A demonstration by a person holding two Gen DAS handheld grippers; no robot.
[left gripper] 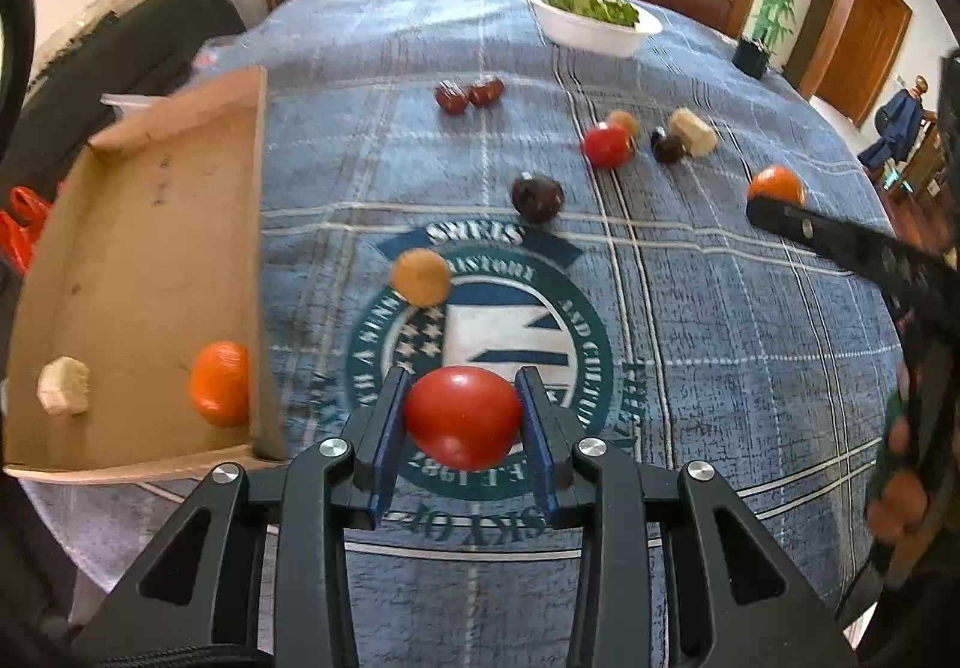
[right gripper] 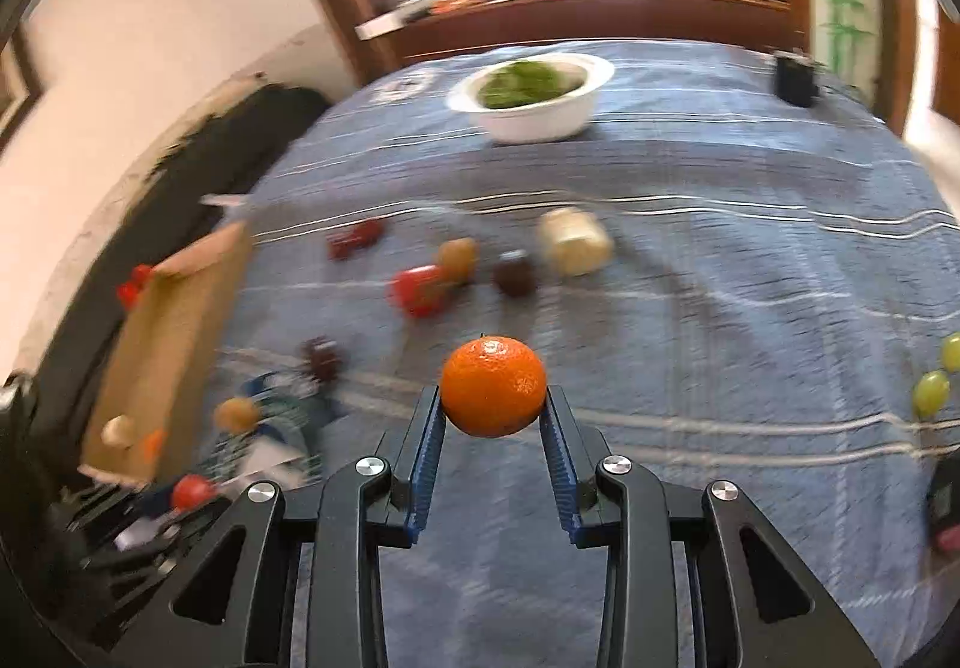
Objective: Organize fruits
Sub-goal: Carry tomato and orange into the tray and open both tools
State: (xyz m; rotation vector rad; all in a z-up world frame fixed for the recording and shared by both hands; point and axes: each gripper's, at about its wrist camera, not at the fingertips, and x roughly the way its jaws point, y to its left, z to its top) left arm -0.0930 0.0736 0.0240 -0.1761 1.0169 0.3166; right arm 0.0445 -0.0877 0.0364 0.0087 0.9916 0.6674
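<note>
Left gripper (left gripper: 462,416): clamped on a red tomato (left gripper: 462,416), a blue pad on each side.
Cardboard tray (left gripper: 120,248): just left of the tomato; it holds an orange (left gripper: 221,391) against its right wall and a pale chunk (left gripper: 63,386).
Desk (left gripper: 720,368): blue plaid cloth with a round emblem under the tomato.
Beyond the tomato: a tan fruit (left gripper: 420,276), a dark fruit (left gripper: 537,197), a second tomato (left gripper: 607,145).
Far beyond the tomato: a white bowl (left gripper: 594,29) of greens.
</note>
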